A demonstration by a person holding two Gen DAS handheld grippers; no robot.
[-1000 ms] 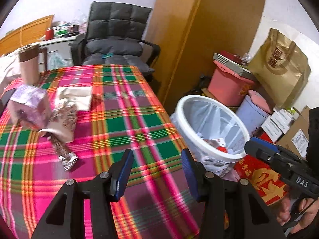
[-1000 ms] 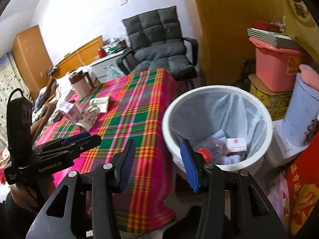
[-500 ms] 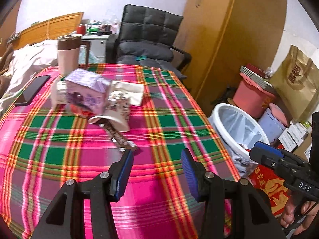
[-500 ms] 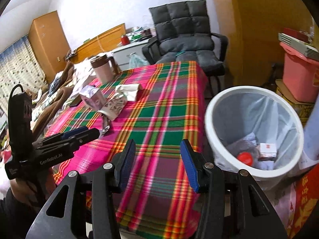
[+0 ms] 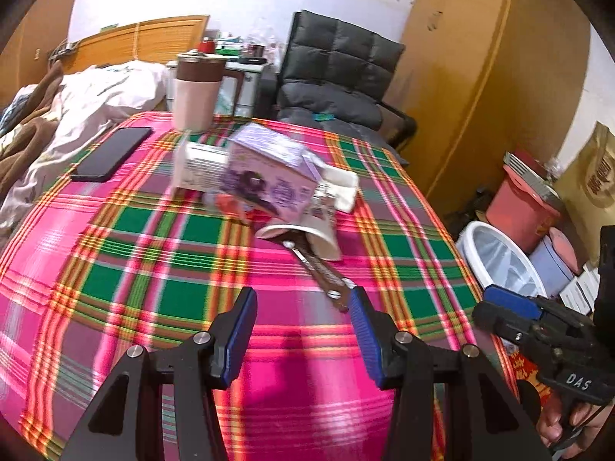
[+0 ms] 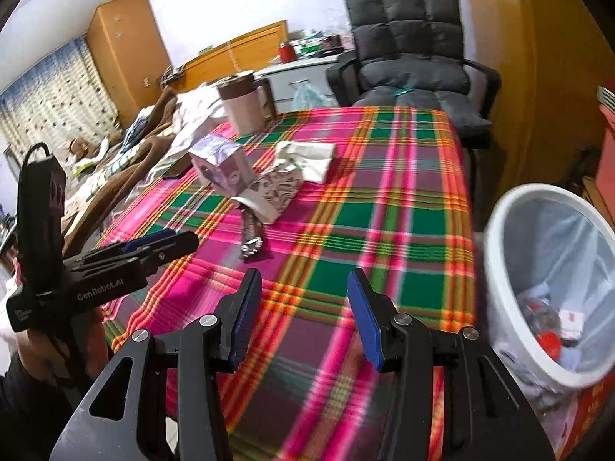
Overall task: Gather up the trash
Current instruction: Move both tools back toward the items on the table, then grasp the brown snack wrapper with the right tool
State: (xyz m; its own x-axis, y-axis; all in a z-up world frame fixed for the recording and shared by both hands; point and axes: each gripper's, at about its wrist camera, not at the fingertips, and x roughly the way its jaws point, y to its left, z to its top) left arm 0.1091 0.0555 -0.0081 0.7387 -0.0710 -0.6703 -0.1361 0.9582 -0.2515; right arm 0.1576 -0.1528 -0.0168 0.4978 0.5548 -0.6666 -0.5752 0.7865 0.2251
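On the plaid tablecloth (image 5: 146,269) lies a cluster of trash: a purple carton (image 5: 269,176), a tipped paper cup (image 5: 311,230), a brown wrapper (image 5: 319,274) and a crumpled white napkin (image 5: 344,188). My left gripper (image 5: 303,297) hangs open and empty just short of the wrapper. In the right wrist view the same carton (image 6: 223,169), cup (image 6: 275,192) and wrapper (image 6: 251,236) sit beyond my right gripper (image 6: 303,280), which is open with nothing between its fingers. The white lined bin (image 6: 493,253) stands at the table's right and holds some trash.
A pink tumbler (image 5: 196,92), a white box (image 5: 196,167) and a black phone (image 5: 111,153) share the table's far left. A dark chair (image 5: 338,77) stands behind, with a bed on the left. Boxes, a pink tub and a bag crowd the floor near the bin (image 5: 499,261).
Both views have swung left, away from the bin and onto the tabletop. The trash cluster now sits ahead of the fingers, and the bin has slid toward the right edge.
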